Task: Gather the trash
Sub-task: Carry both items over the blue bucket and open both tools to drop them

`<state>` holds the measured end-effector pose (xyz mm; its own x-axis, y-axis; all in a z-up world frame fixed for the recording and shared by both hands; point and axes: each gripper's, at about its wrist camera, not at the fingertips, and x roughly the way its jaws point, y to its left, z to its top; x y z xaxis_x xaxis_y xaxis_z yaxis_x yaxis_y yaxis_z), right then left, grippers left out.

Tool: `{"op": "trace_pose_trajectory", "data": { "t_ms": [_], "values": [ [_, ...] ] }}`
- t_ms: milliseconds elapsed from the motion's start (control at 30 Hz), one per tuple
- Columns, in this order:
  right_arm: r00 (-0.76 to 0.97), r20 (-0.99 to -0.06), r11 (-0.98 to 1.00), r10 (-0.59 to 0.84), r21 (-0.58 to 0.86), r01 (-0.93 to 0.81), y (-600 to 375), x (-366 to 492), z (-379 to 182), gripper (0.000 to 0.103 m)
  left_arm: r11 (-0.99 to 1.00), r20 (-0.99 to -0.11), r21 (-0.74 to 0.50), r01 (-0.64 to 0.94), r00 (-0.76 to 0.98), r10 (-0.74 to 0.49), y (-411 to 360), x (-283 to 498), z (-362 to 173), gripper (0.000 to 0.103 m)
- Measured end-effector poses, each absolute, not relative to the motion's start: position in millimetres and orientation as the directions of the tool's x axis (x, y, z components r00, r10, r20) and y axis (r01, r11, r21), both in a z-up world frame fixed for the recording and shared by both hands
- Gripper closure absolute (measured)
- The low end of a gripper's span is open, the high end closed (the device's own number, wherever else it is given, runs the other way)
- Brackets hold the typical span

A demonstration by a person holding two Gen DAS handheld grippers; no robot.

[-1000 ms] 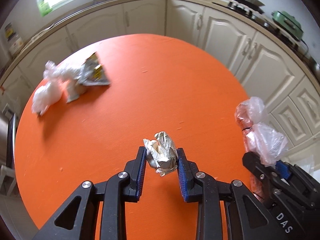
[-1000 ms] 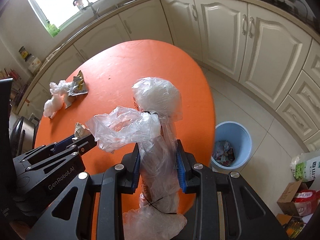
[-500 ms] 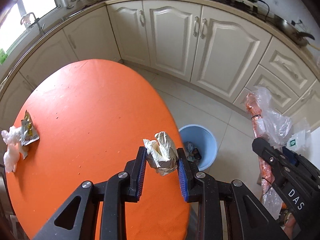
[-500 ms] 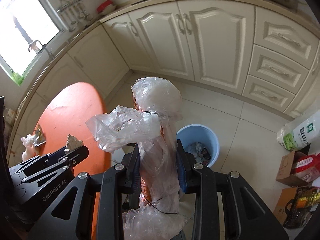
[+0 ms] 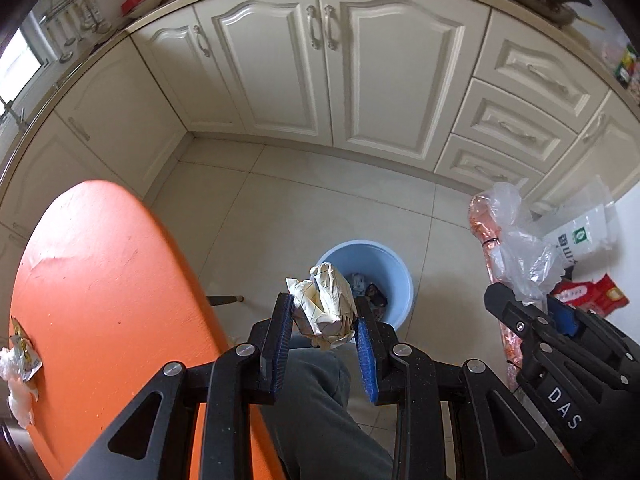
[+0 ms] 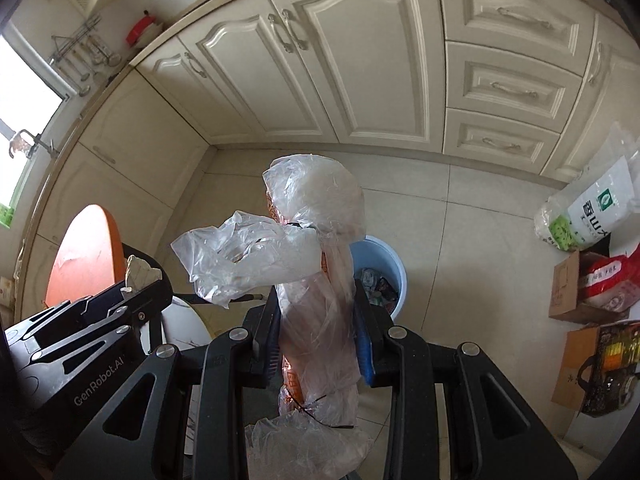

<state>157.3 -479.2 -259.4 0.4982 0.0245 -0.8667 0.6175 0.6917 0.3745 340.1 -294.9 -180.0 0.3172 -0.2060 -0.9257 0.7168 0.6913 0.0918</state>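
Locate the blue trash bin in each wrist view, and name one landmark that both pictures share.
Left wrist view: blue trash bin just right of centre, on the floor behind the crumpled paper wad.
Right wrist view: bin right of centre, partly hidden by the plastic wrapper.
Shared landmark: the orange table, at left in both.

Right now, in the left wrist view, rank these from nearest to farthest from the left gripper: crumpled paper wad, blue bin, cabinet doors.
1. Crumpled paper wad, clamped in the left gripper.
2. Blue bin, on the floor just beyond the fingertips.
3. Cabinet doors, across the floor, at the top.
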Motion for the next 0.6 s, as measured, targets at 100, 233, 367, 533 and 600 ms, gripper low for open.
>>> {"op": "trace_pose_trajectory", "data": {
  "t_ms": [100,233,367,533,600],
  "values": [
    [0.484,-0.875,0.674,0.028,0.374,0.637,-486,157,-268,0.072,0.659,-0.930,0.106,0.744,0.309,-0.199,-314,344,-190,0.075],
    [0.474,-0.880,0.657,0.029,0.374,0.654,-492,155,-274,0.072,0.626,-0.939,0.121,0.770,0.293,-0.178,-336,352,-203,0.073],
    [0.462,-0.886,0.635,0.035,0.376,0.674,-501,154,-282,0.072,0.625,-0.945,0.129,0.770,0.286,-0.157,-357,363,-215,0.061],
    [0.450,-0.892,0.623,0.045,0.377,0.685,-507,156,-291,0.072,0.634,-0.943,0.146,0.759,0.301,-0.143,-370,371,-224,0.049],
    [0.448,-0.893,0.622,0.050,0.379,0.685,-507,157,-293,0.072,0.638,-0.946,0.145,0.756,0.294,-0.134,-371,370,-227,0.047]
  ]
}}
